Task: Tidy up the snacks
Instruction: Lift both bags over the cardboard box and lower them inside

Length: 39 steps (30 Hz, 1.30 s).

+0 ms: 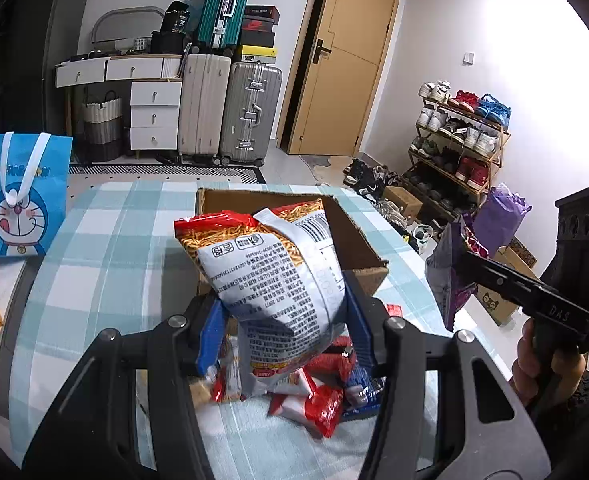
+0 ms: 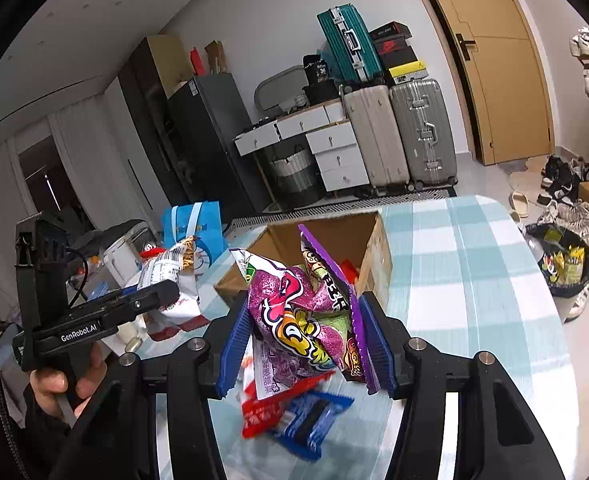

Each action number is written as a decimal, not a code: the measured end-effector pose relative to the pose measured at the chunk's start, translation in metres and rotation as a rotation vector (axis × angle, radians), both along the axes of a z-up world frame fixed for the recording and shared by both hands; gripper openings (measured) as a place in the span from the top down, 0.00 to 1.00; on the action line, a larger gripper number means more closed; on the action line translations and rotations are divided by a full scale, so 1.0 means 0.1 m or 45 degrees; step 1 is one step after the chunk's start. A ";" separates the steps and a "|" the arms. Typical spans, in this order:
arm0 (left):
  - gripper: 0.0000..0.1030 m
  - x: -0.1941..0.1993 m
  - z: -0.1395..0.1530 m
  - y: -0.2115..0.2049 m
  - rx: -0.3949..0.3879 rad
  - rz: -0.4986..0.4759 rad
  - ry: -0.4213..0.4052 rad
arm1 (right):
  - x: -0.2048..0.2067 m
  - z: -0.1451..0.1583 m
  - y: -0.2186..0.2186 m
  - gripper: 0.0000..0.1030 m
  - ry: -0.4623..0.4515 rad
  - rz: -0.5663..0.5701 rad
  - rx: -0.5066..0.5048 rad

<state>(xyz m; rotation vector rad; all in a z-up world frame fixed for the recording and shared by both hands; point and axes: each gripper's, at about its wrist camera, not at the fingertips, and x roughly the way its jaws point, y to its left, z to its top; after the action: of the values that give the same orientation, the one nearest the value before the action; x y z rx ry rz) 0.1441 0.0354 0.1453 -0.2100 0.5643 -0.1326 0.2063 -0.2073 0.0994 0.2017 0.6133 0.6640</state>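
The left gripper point(image 1: 282, 320) jaws grip the noodle bag point(image 1: 278, 272), the right gripper point(image 2: 306, 340) jaws grip the purple bag point(image 2: 306, 316); the cardboard box point(image 2: 378, 248) ahead of both probably receives them.

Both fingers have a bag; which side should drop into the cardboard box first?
Probably right: the right gripper holds the purple bag just short of the box opening, whereas the left gripper's noodle bag looks farther left.

The left claw point(image 1: 282, 332) grips a white and red noodle snack bag point(image 1: 270, 272) between its blue fingers point(image 1: 210, 340), above loose red and blue snack packets point(image 1: 326, 392) on the checked desk point(image 1: 106, 256). Behind stands an open cardboard box point(image 1: 358, 240). At right, the right claw point(image 1: 470, 264) holds a purple bag point(image 1: 446, 276).
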 end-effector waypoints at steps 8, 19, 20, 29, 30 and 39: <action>0.51 0.34 0.12 0.05 0.012 0.017 -0.022 | 0.23 0.08 0.06 0.47 -0.016 -0.020 0.012; 0.51 0.85 -0.03 0.12 0.039 0.050 0.005 | 0.52 -0.01 0.27 0.47 -0.031 -0.038 -0.013; 0.51 0.89 -0.05 0.13 0.037 0.054 0.008 | 0.55 -0.03 0.29 0.47 -0.024 -0.042 -0.006; 0.51 1.22 -0.24 0.15 0.035 0.066 0.026 | 0.70 -0.13 0.38 0.47 -0.032 -0.097 0.036; 0.51 1.25 -0.27 0.14 0.039 0.065 0.028 | 0.73 -0.14 0.39 0.47 -0.032 -0.100 0.045; 0.51 1.54 -0.45 0.07 0.067 0.068 0.054 | 0.93 -0.24 0.54 0.47 -0.027 -0.127 0.033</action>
<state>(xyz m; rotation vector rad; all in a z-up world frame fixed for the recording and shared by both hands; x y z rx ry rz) 0.2983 0.0425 0.1001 -0.1766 0.6032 -0.0614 0.2993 -0.1531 0.0757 0.2476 0.5711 0.5770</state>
